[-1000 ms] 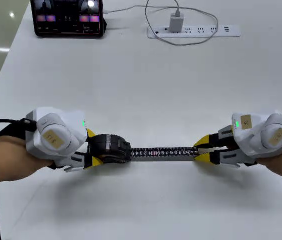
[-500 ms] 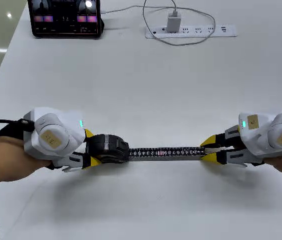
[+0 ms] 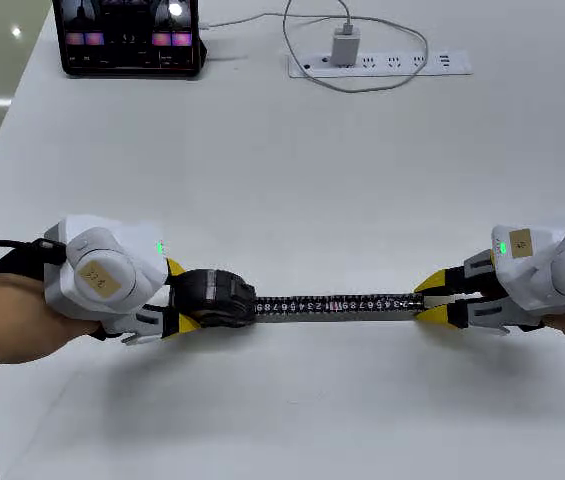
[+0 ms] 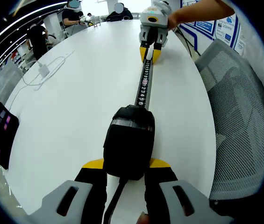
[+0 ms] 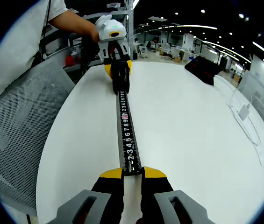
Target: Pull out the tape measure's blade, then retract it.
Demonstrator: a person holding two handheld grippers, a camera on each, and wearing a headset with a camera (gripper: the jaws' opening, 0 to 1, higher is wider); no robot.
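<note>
Left tongs [image 3: 184, 295]: at 9 o'clock in the head view, clamped on the tape measure's black case [image 3: 217, 297], one yellow tip on each flank. The left gripper view shows the same hold on the case [image 4: 129, 140].
Case: lies on the white worktop [image 3: 292, 170] near the person, with its mouth facing 3 o'clock.
Blade [image 3: 337, 304]: drawn out of the case toward 3 o'clock. It lies flat and straight just over the worktop, with its numbers readable along its length in the right gripper view [image 5: 127, 135].
Right tongs [image 3: 430, 299]: at 3 o'clock, nipped narrow on the blade's free end. In the right gripper view the end of the blade sits between the two yellow tips of those tongs [image 5: 132, 173].
Step in hand: by my reading, the pull-out, with a fair run of blade already showing and the retraction not yet begun.
Doing it well: carry the right tongs on toward 3 o'clock along the blade's own line, low and level — a lift or a sideways drift would likely buckle the blade.
Left side's part: hold the case firm and square so it neither slides after the blade nor rolls in the grip.
For the return: walk the right tongs back toward 9 o'clock with the end held — a loose end would probably whip into the case.
Far edge: a power strip [image 3: 377, 63] with a charger [image 3: 347, 45] plugged in at 12 o'clock and a lit screen [image 3: 127, 35] at 11 o'clock, both well apart from the work.
</note>
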